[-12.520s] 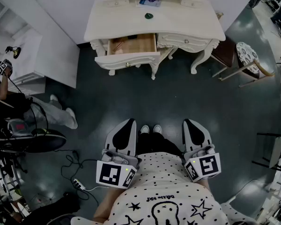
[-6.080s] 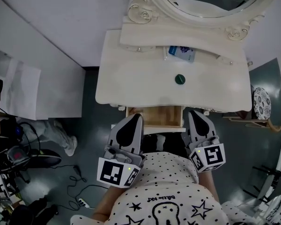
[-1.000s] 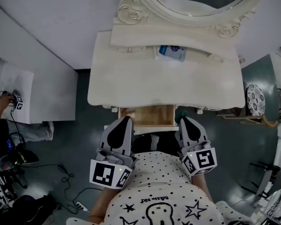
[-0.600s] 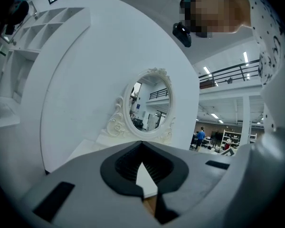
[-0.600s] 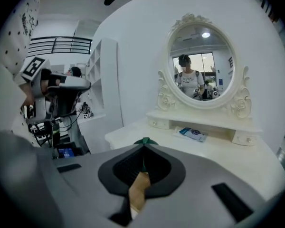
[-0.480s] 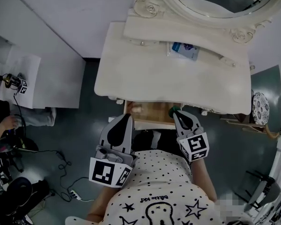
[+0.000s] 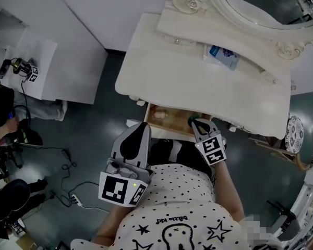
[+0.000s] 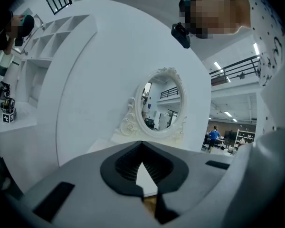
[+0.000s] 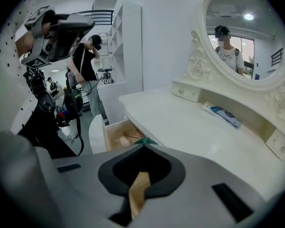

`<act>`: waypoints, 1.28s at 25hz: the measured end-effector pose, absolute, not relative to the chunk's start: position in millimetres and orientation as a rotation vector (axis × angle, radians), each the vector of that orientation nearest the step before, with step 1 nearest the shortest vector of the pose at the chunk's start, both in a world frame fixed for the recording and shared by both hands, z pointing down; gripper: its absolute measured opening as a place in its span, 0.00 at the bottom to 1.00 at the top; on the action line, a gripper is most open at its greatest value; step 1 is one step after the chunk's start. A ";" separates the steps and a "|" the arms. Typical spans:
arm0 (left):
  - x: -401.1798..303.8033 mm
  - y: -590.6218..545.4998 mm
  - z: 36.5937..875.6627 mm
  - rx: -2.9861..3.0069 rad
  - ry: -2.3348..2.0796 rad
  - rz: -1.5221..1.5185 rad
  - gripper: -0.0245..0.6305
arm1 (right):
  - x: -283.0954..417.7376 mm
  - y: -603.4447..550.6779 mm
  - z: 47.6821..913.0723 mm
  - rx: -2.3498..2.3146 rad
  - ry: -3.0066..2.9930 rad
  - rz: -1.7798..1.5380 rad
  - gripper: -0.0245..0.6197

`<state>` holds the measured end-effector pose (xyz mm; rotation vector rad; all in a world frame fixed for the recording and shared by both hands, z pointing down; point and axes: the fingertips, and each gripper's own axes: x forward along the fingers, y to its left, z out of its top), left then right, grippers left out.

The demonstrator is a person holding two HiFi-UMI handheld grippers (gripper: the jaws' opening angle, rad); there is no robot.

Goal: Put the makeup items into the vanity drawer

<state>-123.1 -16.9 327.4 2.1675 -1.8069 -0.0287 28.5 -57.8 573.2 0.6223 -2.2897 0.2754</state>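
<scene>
Right gripper [image 7: 196, 124] advanced, green compact [image 9: 143, 141] at tips

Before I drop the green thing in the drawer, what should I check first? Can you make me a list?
1. Drawer open: ok.
2. Green thing pinched at the tips of the right hand-held gripper: ok.
3. Green thing over the drawer, not the tabletop: ok, judging by the head view.
4. Free spot right below it: cannot tell, the gripper hides that end. A pale item lies further along.
5. Left hand-held gripper out of the way: ok, it is shut, empty and beside the drawer.
6. Everything put away: not ok, the blue packet lies on the shelf.
</scene>
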 end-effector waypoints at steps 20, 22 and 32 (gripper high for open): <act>-123.5 -18.5 330.1 2.036 -1.927 -0.038 0.03 | 8.8 -58.7 648.9 0.278 -2.159 0.232 0.05; -124.8 -18.6 330.5 2.024 -1.938 -0.040 0.03 | 7.8 -58.7 651.7 0.266 -2.149 0.234 0.05; -132.3 -18.9 333.8 1.993 -1.955 -0.044 0.03 | 0.8 -57.7 658.4 0.228 -2.153 0.269 0.09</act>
